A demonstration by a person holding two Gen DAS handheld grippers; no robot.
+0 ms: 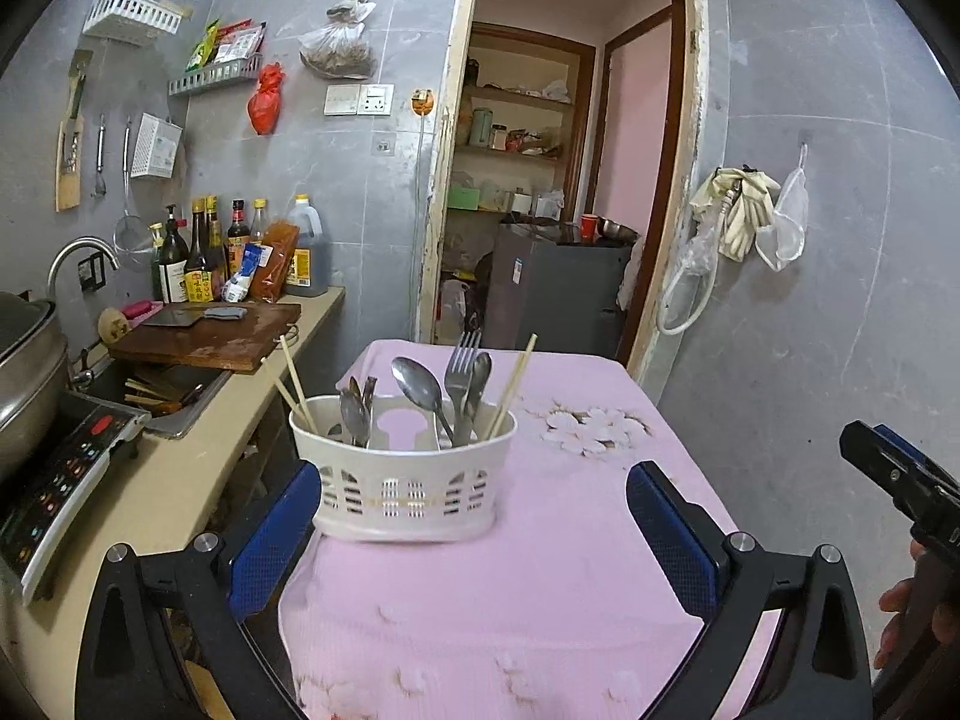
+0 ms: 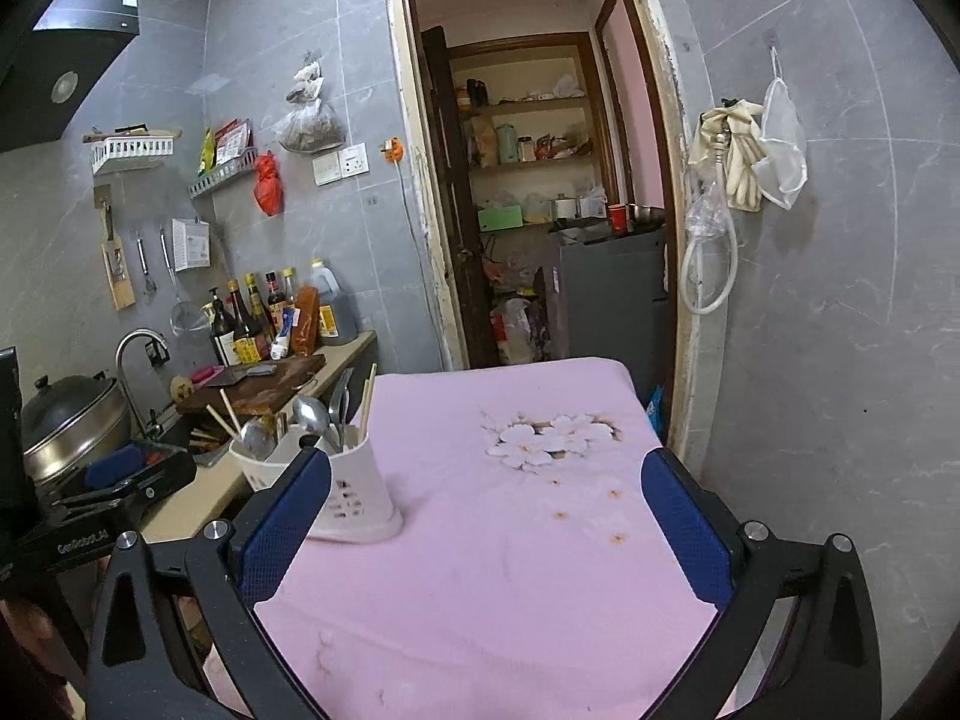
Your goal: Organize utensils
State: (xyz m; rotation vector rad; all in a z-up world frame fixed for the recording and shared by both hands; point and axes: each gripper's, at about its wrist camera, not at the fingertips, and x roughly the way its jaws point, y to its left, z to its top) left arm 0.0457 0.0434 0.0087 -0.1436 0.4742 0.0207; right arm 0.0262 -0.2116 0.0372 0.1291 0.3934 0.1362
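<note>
Utensils all in caddy, task looks near done.
White caddy [image 1: 403, 474] with spoons, fork [image 1: 461, 373], chopsticks sits just ahead of left tool [image 1: 474, 531]; both tools wide, empty; right tool [image 2: 487, 519] over bare table [image 2: 510, 588]; next probably retreat.

Utensils [image 1: 420, 387] upright in white caddy [image 1: 408, 492]

A white caddy [image 1: 403, 474] stands upright on the pink cloth [image 1: 540, 570], holding spoons [image 1: 420, 387], a fork [image 1: 461, 363] and chopsticks [image 1: 511, 387]. The left gripper [image 1: 474, 516] gapes wide, its left pad [image 1: 273, 534] perhaps touching the caddy.
</note>
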